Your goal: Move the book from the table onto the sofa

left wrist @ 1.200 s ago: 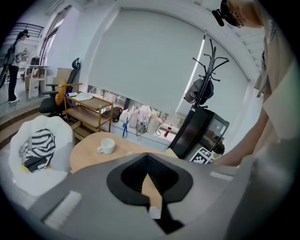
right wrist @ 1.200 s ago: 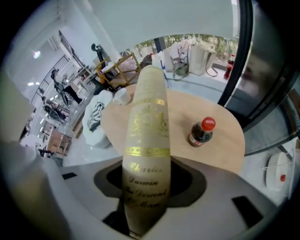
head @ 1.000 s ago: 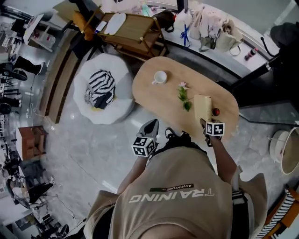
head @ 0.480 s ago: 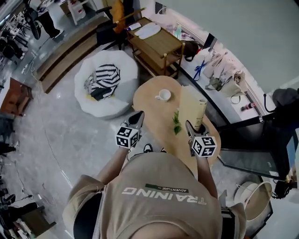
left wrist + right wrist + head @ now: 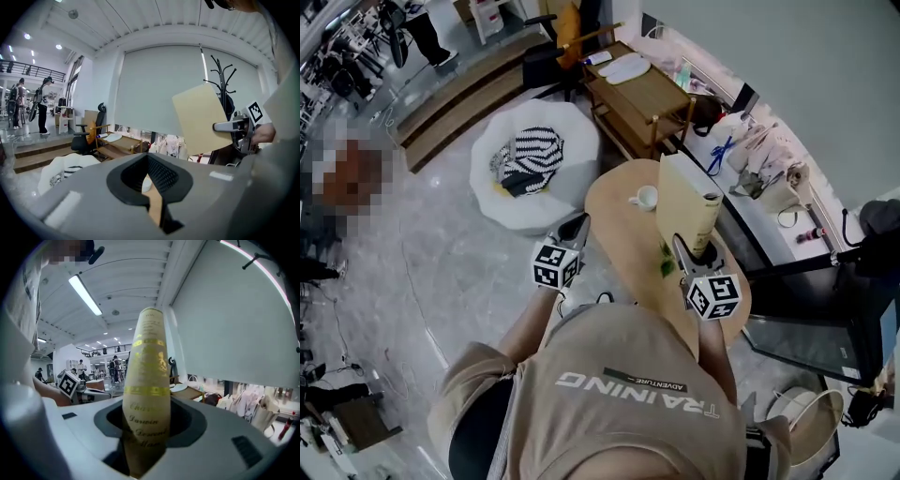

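Observation:
A cream book (image 5: pixel 684 202) with gold print on its spine (image 5: pixel 147 380) stands upright in the air above the oval wooden table (image 5: pixel 619 220). My right gripper (image 5: pixel 694 251) is shut on its lower end, spine towards its camera. In the left gripper view the same book (image 5: pixel 199 117) shows as a pale slab held by the right gripper (image 5: pixel 236 129). My left gripper (image 5: pixel 575 230) hangs beside the table's near-left edge, jaws together and empty. The white round sofa (image 5: pixel 572 141) lies to the left beyond it, with a striped cloth (image 5: pixel 530 155) on it.
A white cup (image 5: pixel 646 198) and a small green sprig (image 5: pixel 666 265) sit on the table near the book. A wooden trolley (image 5: pixel 642 89) stands behind the table. Bags and clutter line the ledge (image 5: pixel 769 173) at right. Grey floor (image 5: pixel 441 272) lies between me and the sofa.
The right gripper has risen with the book, lifting it off the table and turning it upright. The left gripper has risen a little too. The view has swung, bringing the sofa closer.

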The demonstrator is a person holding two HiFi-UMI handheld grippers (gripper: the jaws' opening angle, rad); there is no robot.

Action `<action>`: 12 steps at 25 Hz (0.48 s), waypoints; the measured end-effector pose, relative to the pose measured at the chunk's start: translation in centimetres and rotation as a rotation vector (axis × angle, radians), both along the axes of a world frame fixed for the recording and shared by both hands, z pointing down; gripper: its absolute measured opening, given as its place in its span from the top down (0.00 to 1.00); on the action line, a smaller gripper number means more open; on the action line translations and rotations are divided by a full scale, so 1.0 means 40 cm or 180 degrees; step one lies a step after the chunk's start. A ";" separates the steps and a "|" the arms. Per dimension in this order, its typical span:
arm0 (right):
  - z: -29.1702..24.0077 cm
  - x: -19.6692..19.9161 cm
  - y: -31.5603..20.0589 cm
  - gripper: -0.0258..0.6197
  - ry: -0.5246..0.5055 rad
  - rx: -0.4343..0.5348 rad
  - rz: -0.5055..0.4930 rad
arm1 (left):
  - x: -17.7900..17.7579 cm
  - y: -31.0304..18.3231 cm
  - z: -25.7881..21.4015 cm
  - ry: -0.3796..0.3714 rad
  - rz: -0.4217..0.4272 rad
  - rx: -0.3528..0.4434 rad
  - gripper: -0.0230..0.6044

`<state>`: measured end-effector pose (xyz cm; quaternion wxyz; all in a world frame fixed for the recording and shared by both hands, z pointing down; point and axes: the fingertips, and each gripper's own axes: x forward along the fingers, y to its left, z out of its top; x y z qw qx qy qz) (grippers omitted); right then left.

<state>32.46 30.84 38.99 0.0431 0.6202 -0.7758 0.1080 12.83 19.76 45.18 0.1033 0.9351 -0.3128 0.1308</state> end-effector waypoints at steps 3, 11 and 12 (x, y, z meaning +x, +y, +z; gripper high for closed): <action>0.002 -0.017 0.003 0.64 -0.0043 0.0009 -0.0115 | -0.043 0.007 0.004 -0.0084 -0.0146 -0.0026 0.98; 0.044 -0.113 -0.043 0.64 -0.0230 -0.0076 -0.0653 | -0.213 0.051 0.013 -0.0138 -0.0855 -0.0211 0.98; 0.049 -0.135 -0.054 0.64 -0.0226 -0.0091 -0.0746 | -0.237 0.059 0.012 -0.0102 -0.0942 -0.0231 0.98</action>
